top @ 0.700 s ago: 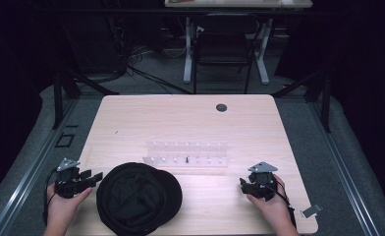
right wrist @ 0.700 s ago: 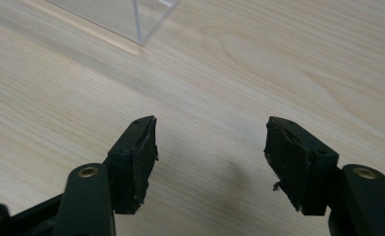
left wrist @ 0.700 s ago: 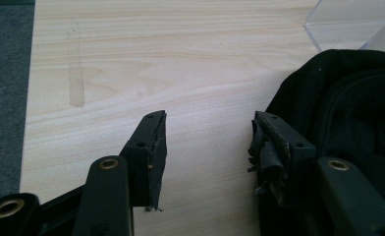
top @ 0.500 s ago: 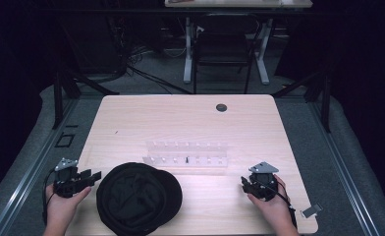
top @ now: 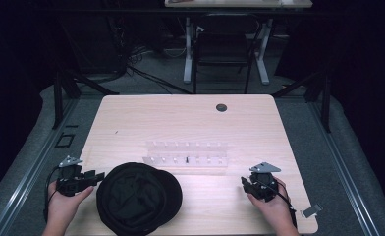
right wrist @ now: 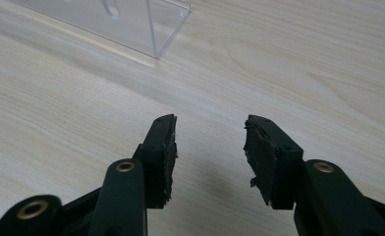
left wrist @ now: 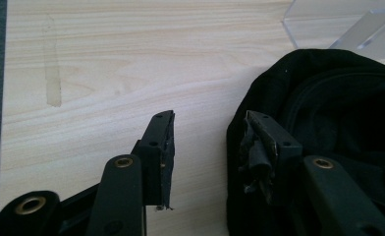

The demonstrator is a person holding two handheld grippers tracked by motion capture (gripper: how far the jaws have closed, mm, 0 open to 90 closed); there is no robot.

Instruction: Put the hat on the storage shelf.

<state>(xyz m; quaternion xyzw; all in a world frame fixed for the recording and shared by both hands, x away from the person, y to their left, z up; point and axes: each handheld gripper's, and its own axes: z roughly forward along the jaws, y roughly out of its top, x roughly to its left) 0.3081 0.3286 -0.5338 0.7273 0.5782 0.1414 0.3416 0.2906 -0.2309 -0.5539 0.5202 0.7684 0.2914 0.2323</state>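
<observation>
A black cloth hat lies crown-down near the table's front edge, left of centre. My left gripper rests at its left rim, held by a hand, jaws pointing at it. In the left gripper view that gripper is open: one jaw is over bare wood, the other over the hat brim, and nothing is pinched. My right gripper sits at the front right, apart from the hat. In the right gripper view it stands open above bare wood.
A clear plastic rack with two rows of small pegs stands mid-table behind the hat; its corner shows as the rack ahead of the right jaws. A round cable hole is at the back. A small metal clip lies at the front right corner.
</observation>
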